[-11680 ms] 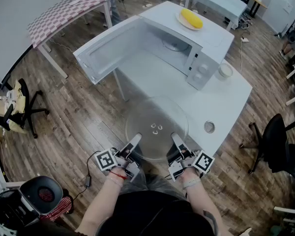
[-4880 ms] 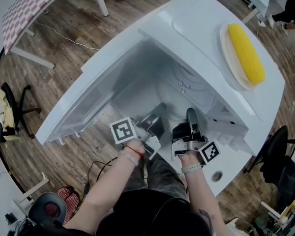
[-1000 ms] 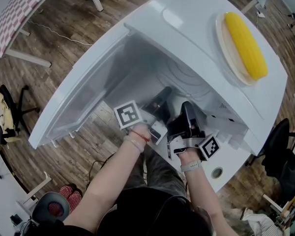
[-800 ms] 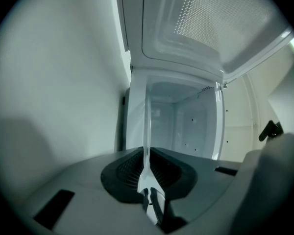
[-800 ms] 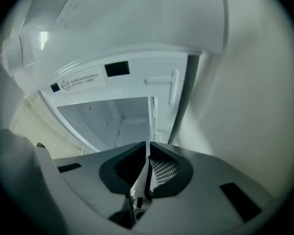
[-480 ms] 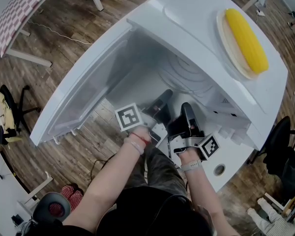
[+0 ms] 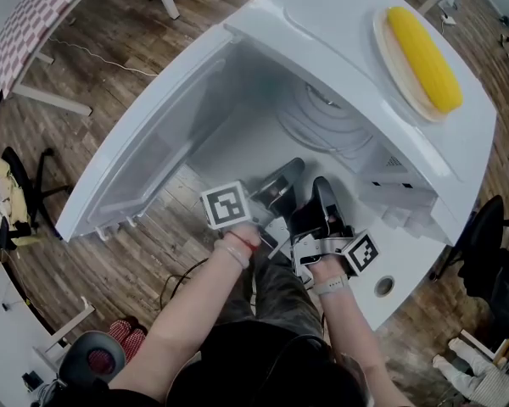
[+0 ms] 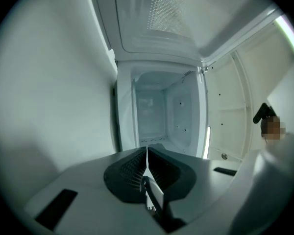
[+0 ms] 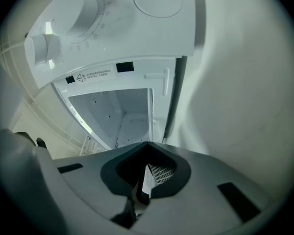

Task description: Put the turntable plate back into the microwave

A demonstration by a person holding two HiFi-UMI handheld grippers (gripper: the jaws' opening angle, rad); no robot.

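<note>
The turntable plate (image 7: 324, 127) lies on the microwave (image 7: 339, 24) floor, upper centre of the head view. Left gripper (image 7: 290, 170) and right gripper (image 7: 321, 186) sit at the cavity mouth, jaws together on nothing — best drawn straight out without nudging the glass.

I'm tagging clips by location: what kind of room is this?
Likely a lab or office workspace, not a kitchen: the microwave sits on a white table, with a black office chair and a checked-cloth table nearby.
</note>
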